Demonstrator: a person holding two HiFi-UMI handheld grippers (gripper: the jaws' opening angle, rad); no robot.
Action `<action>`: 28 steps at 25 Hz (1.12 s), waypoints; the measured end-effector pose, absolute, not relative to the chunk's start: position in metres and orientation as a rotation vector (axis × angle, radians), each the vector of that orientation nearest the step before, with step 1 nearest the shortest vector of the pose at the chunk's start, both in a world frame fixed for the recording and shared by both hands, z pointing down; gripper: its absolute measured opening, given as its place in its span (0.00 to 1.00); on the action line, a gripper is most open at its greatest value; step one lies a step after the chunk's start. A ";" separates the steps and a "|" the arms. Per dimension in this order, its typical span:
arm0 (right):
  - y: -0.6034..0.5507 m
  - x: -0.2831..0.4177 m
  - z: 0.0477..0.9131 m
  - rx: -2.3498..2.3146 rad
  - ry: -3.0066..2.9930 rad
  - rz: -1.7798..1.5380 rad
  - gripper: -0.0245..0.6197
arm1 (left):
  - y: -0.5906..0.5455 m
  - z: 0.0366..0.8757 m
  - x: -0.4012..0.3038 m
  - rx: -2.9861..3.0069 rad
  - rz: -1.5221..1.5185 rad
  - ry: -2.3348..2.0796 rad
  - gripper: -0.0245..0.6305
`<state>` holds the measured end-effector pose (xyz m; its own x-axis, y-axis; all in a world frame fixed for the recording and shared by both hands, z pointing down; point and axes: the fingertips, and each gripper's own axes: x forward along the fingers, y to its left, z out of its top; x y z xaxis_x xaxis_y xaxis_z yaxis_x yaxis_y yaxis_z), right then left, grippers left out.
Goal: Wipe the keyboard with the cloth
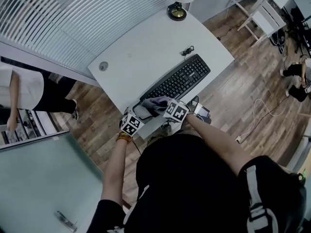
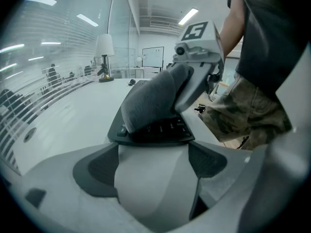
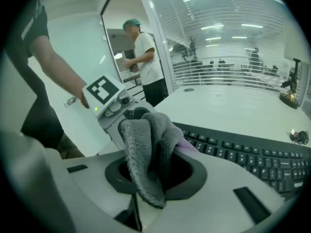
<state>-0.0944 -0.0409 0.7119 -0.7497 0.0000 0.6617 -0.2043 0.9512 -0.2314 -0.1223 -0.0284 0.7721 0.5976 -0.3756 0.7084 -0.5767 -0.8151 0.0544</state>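
White laminate desk (image 1: 146,47) fills the middle of the head view, with a black keyboard (image 1: 182,79) lying at a slant across its near corner. A person stands at that corner with both grippers brought together over the keyboard's near end.

The right gripper (image 3: 155,169) has its jaws closed on a grey cloth (image 3: 146,149). The fabric is bunched up between the pads and a loose fold hangs below them. In the left gripper view the cloth rests on the last few keys at that end, touching them. The left gripper (image 2: 155,154) sits just beside it at the keyboard's short edge. Its jaws are spread wide, with nothing between them but pale surface, and its dark pads (image 2: 95,174) touch neither keys nor cloth.

By these pictures the wipe appears to be at or near its start. The cloth covers only the near end, and the long run of key rows beyond it lies bare towards the far edge, where a lamp (image 1: 177,11) stands.

The next move probably calls for drawing the cloth along the rows towards that far end. The clamp should stay firm so the wad does not slip out, with only light pressure on the keys. The keyboard looks free to slide on the smooth desk, so the open left gripper may need to brace its near edge.
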 end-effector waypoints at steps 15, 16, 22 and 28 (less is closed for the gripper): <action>-0.286 0.135 0.659 0.962 -2.306 0.409 0.18 | -0.029 0.773 -0.122 2.546 1.040 -0.775 0.71; -0.296 0.152 0.661 0.991 -2.263 0.393 0.18 | -0.029 0.773 -0.122 2.546 1.041 -0.775 0.71; -0.329 0.207 0.680 1.016 -2.071 0.336 0.18 | -0.028 0.771 -0.120 2.540 1.044 -0.771 0.71; -0.333 0.188 0.704 0.936 -2.047 0.363 0.18 | -0.028 0.771 -0.120 2.537 1.044 -0.771 0.71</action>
<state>0.1883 -0.3335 0.7044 -0.3726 -0.4876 0.7896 -0.7293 0.6800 0.0757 -0.1198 -0.0283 0.7709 0.5941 -0.3659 0.7163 -0.5769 -0.8144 0.0625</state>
